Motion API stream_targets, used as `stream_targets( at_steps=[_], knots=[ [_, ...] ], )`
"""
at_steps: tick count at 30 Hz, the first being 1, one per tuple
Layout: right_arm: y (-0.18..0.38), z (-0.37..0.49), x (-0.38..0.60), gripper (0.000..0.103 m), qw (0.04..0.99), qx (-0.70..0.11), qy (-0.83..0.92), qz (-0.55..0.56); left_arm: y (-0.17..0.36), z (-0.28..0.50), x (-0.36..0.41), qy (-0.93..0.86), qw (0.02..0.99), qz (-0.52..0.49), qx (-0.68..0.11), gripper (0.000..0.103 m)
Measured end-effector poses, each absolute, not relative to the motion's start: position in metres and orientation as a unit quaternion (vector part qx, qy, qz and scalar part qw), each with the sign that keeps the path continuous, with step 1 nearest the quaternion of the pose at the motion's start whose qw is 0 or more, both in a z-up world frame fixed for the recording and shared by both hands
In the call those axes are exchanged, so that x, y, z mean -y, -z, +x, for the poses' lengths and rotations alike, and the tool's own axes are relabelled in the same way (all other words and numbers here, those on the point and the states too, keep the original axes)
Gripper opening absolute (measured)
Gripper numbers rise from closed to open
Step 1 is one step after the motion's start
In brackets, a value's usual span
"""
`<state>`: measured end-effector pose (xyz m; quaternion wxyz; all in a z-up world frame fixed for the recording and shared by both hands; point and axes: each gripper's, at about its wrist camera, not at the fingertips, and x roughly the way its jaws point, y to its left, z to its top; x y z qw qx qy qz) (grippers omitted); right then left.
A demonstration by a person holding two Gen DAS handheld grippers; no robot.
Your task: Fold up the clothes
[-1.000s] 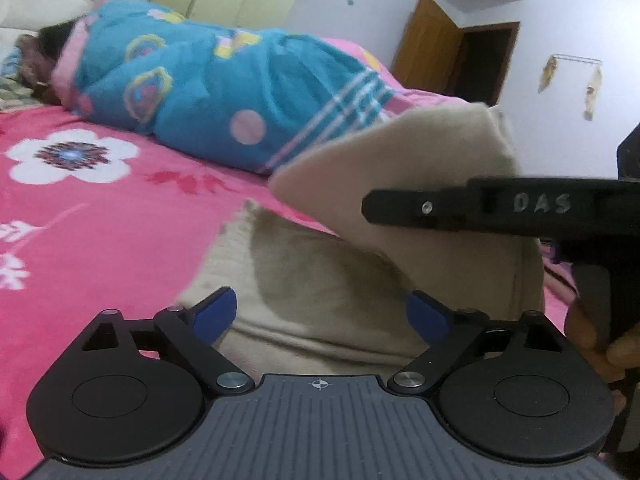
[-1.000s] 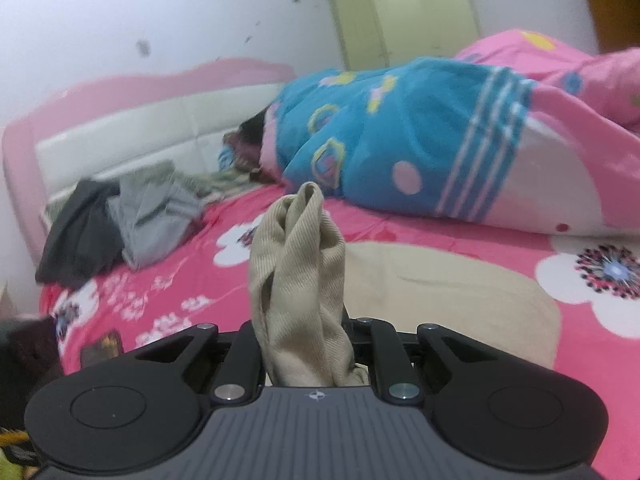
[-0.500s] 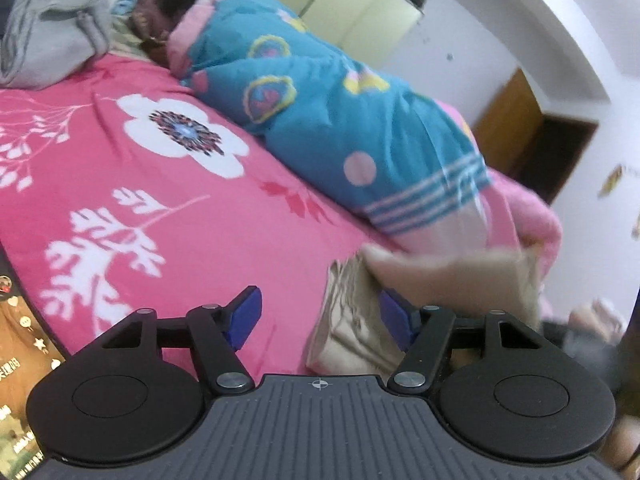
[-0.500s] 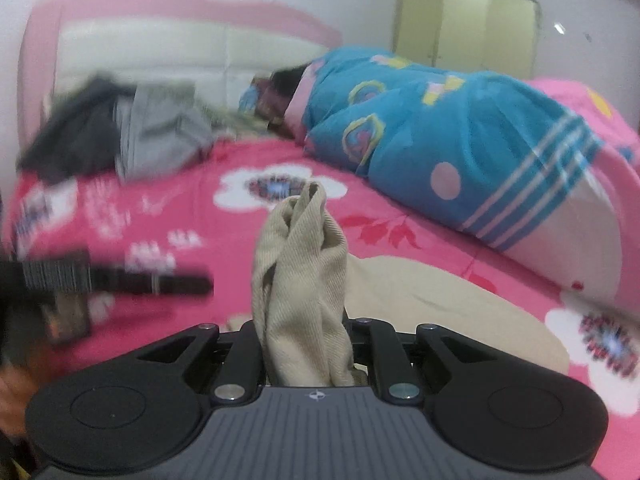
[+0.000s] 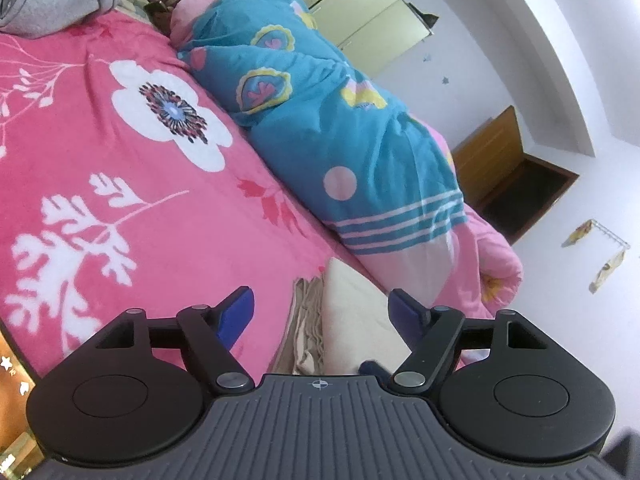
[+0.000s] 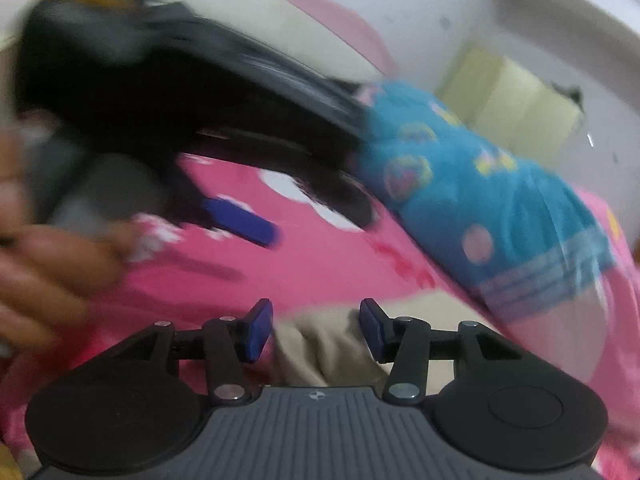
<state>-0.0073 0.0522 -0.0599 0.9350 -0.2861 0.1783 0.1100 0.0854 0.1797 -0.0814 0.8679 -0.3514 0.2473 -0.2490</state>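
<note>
Opening, both hand-held grippers (image 5: 320, 312) (image 6: 316, 328) straddle the folded beige garment (image 5: 352, 320), gripping nothing.

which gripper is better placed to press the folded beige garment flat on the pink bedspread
Probably the right. The right gripper is opening with the folded beige ribbed garment between its blue pads. The left gripper is opening above the garment's stacked edge, partly over the pink floral bedspread.
</note>
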Motion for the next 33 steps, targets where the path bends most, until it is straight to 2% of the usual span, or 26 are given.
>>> stream_targets(
  at_steps=[3,5,7,9,12,15,19,23,26,29,33],
  knots=[
    [0.060,-0.026,-0.061,0.055,0.929,-0.156,-0.118,-0.315,0.080,0.089,-0.177,0.256,0.867,-0.346,-0.251,0.076],
    [0.057,-0.039,-0.047,0.061,0.933,-0.163,-0.127,-0.295,0.079,0.091,-0.173,0.256,0.868,-0.341,-0.254,0.078],
    [0.051,-0.052,-0.022,0.063,0.943,-0.181,-0.126,-0.250,0.078,0.095,-0.170,0.262,0.868,-0.335,-0.258,0.084],
    [0.038,-0.065,0.012,0.063,0.957,-0.193,-0.128,-0.177,0.077,0.099,-0.165,0.275,0.863,-0.328,-0.267,0.086],
    [0.016,-0.077,0.082,0.068,0.974,-0.203,-0.092,-0.029,0.079,0.108,-0.152,0.296,0.859,-0.307,-0.283,0.101],
    [0.016,-0.074,0.166,0.069,0.964,-0.221,-0.031,0.145,0.087,0.122,-0.144,0.305,0.852,-0.295,-0.307,0.101],
    [0.054,-0.060,0.251,0.070,0.880,-0.277,-0.041,0.383,0.104,0.140,-0.141,0.309,0.829,-0.315,-0.345,0.102],
    [0.095,-0.032,0.267,0.068,0.806,-0.349,-0.092,0.469,0.107,0.141,-0.135,0.336,0.818,-0.311,-0.348,0.103],
    [0.100,-0.014,0.260,0.068,0.803,-0.356,-0.119,0.464,0.106,0.138,-0.126,0.349,0.815,-0.298,-0.354,0.103],
    [0.103,0.003,0.253,0.058,0.803,-0.362,-0.131,0.454,0.107,0.134,-0.112,0.382,0.795,-0.299,-0.364,0.103],
    [0.103,0.002,0.255,0.035,0.807,-0.349,-0.140,0.455,0.106,0.123,-0.100,0.387,0.797,-0.285,-0.364,0.103]
  ],
)
